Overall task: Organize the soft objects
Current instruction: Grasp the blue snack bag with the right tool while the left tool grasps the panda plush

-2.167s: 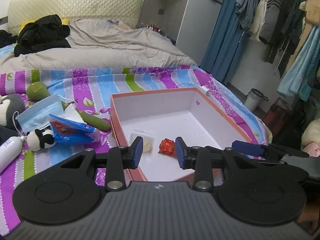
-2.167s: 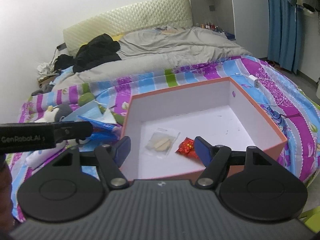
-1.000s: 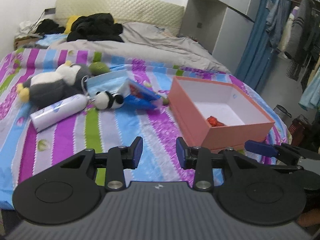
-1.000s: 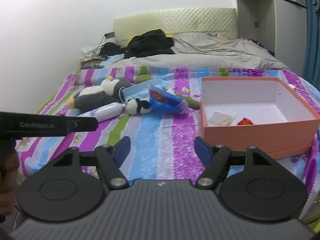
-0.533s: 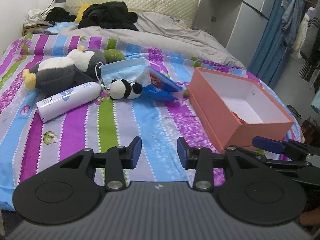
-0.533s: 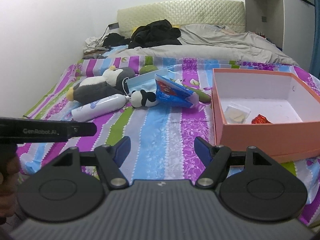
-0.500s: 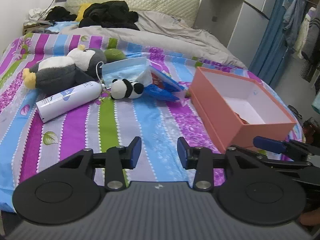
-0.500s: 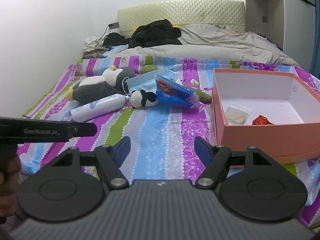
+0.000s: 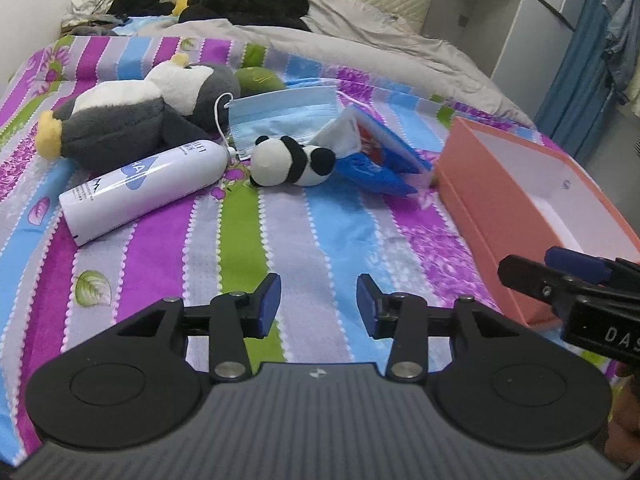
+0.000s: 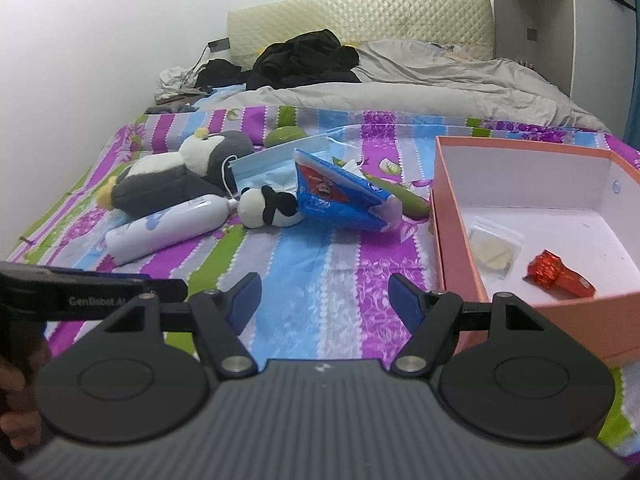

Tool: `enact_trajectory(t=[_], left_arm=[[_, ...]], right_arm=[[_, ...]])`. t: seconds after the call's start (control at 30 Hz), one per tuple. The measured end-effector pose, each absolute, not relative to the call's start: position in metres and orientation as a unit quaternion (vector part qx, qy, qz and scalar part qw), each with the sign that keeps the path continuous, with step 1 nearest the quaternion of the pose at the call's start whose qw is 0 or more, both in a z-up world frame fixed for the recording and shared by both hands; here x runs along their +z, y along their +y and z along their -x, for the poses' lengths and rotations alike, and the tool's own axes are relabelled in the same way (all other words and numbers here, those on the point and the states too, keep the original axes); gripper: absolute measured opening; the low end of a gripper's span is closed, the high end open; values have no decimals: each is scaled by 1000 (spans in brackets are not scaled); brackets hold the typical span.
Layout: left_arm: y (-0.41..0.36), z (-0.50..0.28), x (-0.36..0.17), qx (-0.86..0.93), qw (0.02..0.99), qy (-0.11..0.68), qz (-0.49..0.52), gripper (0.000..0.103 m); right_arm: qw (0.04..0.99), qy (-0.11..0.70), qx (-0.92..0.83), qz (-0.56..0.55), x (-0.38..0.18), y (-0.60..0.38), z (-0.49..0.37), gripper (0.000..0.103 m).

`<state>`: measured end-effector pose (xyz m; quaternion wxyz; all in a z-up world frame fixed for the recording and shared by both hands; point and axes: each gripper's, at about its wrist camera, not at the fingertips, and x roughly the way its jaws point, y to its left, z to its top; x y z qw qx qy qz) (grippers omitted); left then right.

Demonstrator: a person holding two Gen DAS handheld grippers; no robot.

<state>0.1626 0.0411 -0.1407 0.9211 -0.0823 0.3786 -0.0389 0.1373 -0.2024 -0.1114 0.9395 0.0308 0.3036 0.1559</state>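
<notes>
**Panda plush: ahead of both your grippers, untouched**

Panda plush (image 9: 294, 161) lies on the striped bedspread (image 9: 328, 232) between white bottle (image 9: 144, 192) and blue packet (image 9: 380, 160), well beyond your left gripper (image 9: 319, 304); its jaws have just been widening, nothing between them; right gripper (image 10: 324, 302) spread, empty; orange box (image 10: 456, 232) right of plush.
</notes>
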Motion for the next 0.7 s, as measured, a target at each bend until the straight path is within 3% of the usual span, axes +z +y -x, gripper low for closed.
enact_trajectory(t=[0.4, 0.7], left_arm=[[63, -249, -169, -12, 925, 365, 100, 53], [84, -303, -190, 8, 929, 342, 144, 55]], right_arm=[[933, 317, 169, -10, -141, -176, -215, 71], [933, 305, 190, 18, -159, -155, -264, 61]])
